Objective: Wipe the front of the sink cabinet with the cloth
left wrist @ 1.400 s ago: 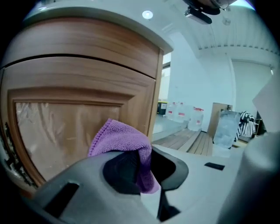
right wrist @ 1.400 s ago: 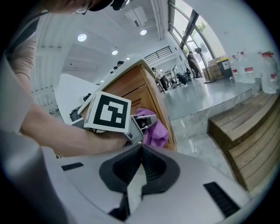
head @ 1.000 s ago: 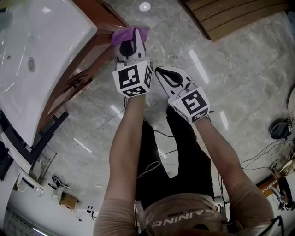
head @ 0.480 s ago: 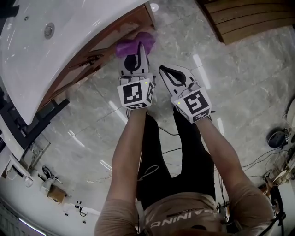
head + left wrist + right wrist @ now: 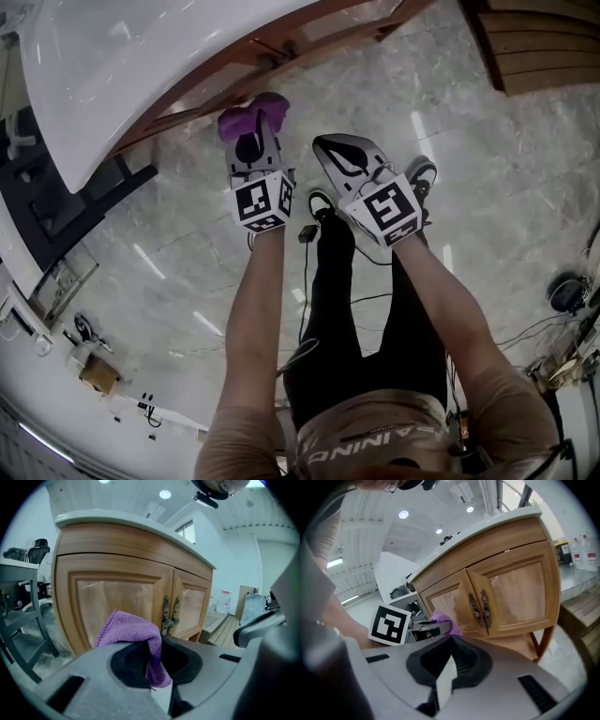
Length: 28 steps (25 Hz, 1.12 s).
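Left gripper view first: left tool [image 5: 157,674] pinched on a fold of the purple cloth [image 5: 133,630], most of the fabric bunched above the jaws and a short tail hanging down between them. Right gripper view next: right tool [image 5: 449,665] pressed together on nothing, held just beside the left one and clear of the wood. Ahead of the cloth, the sink cabinet front [image 5: 117,592]: two panelled wooden doors [image 5: 187,604] with a pair of metal handles [image 5: 170,615] at the seam. Cloth level with the lower part of the door on the left of that view, close to it, contact impossible to confirm. Further out in the head view, white basin [image 5: 141,56] overhanging the cabinet, polished stone floor [image 5: 487,187] below. For a good wipe, probably best to press the bunched part flat to the panel, with fabric and not hard jaw tips against the wood. Then sweep sideways in overlapping passes, from the top rail down to the bottom rail. Hold the pinch firm, given the small fold in the jaws and the likely drag of wood on fabric. Near the handles, slow down and work round them, not straight across, to avoid a snag. Leave the right tool back, out of the sweep path, unless needed to steady a door.
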### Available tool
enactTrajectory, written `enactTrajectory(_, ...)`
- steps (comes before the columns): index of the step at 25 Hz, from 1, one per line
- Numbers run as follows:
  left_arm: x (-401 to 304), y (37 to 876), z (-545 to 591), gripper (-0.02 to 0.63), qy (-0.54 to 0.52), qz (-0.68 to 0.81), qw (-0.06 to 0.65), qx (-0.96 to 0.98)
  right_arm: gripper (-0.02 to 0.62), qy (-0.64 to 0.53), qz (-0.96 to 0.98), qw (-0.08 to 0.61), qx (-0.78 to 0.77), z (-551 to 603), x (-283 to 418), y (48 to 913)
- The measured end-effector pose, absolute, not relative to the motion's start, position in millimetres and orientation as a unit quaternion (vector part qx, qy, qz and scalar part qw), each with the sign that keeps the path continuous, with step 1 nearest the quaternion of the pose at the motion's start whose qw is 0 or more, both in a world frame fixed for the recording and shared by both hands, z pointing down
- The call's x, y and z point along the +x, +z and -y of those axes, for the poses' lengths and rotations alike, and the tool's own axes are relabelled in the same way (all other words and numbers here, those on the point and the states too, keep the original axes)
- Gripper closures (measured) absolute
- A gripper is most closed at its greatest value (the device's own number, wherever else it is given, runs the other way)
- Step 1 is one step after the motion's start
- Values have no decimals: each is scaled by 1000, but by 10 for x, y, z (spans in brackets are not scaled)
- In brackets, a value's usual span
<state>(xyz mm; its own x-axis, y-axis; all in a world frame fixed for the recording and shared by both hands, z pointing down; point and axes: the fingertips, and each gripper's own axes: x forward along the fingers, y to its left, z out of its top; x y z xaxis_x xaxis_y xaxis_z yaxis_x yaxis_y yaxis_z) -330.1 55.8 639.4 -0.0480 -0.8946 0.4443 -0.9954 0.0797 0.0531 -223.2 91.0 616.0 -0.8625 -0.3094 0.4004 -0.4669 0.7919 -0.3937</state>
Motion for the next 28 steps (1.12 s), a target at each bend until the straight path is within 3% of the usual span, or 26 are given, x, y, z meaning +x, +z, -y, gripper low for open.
enactTrajectory(11,-4859,6916,-1081,569,162,746,208,612,584,241,936,182,181,-1311,-3485,6427)
enactTrajectory(18,-5191,7130,-927,569,152,760,204,598,584,237,936,194,173,-1351,-3707,6546)
enactTrajectory(28,-5097,7164,-861,569,160,778,193,576,584,253,928,193,194,-1231,-3418,6677)
